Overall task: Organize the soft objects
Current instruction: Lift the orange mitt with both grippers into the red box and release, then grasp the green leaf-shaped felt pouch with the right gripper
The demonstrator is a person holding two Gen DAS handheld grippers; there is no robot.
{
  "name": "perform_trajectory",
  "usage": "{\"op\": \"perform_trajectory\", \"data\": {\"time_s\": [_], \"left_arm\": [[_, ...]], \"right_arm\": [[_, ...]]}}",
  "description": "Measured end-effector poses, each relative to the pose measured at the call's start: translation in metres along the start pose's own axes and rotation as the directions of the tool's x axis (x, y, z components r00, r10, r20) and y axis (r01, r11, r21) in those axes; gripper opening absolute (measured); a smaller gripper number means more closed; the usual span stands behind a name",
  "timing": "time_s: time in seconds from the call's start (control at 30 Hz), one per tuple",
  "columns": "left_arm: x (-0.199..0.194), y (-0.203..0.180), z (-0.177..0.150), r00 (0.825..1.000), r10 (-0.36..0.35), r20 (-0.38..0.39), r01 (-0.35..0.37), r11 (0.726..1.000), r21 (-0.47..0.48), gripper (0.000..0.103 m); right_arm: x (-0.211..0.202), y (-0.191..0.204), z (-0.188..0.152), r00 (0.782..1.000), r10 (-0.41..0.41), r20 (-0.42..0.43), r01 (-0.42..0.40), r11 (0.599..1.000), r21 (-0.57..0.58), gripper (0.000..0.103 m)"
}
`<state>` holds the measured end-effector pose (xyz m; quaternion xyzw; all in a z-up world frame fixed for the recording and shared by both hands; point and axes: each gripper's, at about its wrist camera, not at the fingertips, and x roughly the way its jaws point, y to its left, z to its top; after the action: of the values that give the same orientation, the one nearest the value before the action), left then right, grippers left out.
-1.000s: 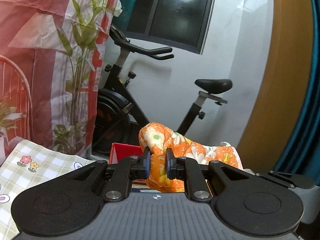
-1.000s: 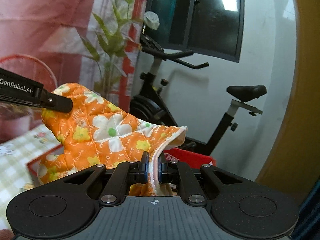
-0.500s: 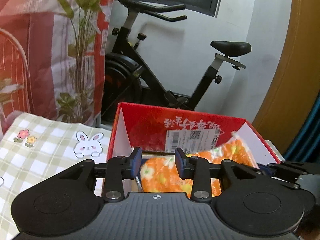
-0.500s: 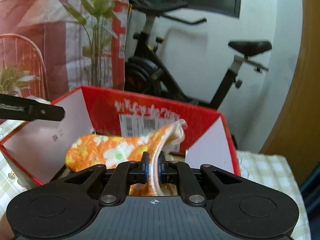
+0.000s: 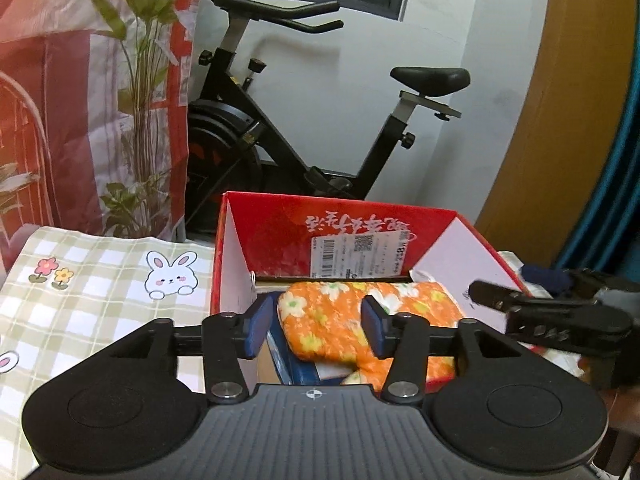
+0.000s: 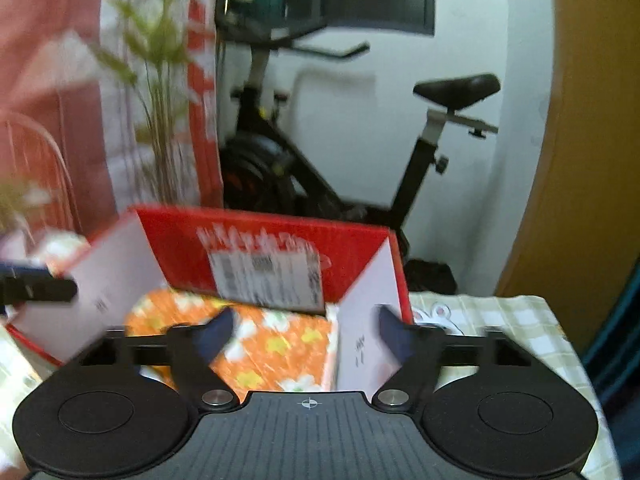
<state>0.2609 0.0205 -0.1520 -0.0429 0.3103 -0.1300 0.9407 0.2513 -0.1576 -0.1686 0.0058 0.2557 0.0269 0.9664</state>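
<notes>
An orange flowered cloth (image 5: pixel 332 320) lies inside the open red cardboard box (image 5: pixel 280 224); it also shows in the right wrist view (image 6: pixel 276 344), in the same box (image 6: pixel 352 248). My left gripper (image 5: pixel 314 326) is open and empty, just above the near side of the cloth. My right gripper (image 6: pixel 306 330) is open and empty over the box's right half, near its right flap. The right gripper also appears at the right of the left wrist view (image 5: pixel 560 316). The right wrist view is blurred.
The box stands on a table with a green checked cloth with rabbit prints (image 5: pixel 100 280). An exercise bike (image 5: pixel 312 128) stands behind against the white wall. A red and white curtain with a plant (image 5: pixel 80 100) hangs at the left. A blue item (image 5: pixel 304 368) lies under the cloth.
Both grippers lowered the orange cloth into the red box, then opened and let it go. The left opened first, the right after. Both have pulled back a little.
</notes>
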Motion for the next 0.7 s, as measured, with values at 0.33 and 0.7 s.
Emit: {"op": "perform_trajectory", "data": {"time_s": [0.33, 0.7], "left_arm": [[-0.055, 0.006, -0.026, 1.0, 0.0, 0.022, 0.001, 0.998, -0.062, 0.103], [-0.105, -0.002, -0.056, 1.0, -0.01, 0.017, 0.01, 1.0, -0.019, 0.103]], "right_arm": [[-0.066, 0.005, -0.003, 0.998, 0.042, 0.056, -0.045, 0.998, 0.052, 0.103], [-0.139, 0.006, -0.029, 0.975, 0.187, 0.117, -0.197, 0.977, 0.08, 0.103]]}}
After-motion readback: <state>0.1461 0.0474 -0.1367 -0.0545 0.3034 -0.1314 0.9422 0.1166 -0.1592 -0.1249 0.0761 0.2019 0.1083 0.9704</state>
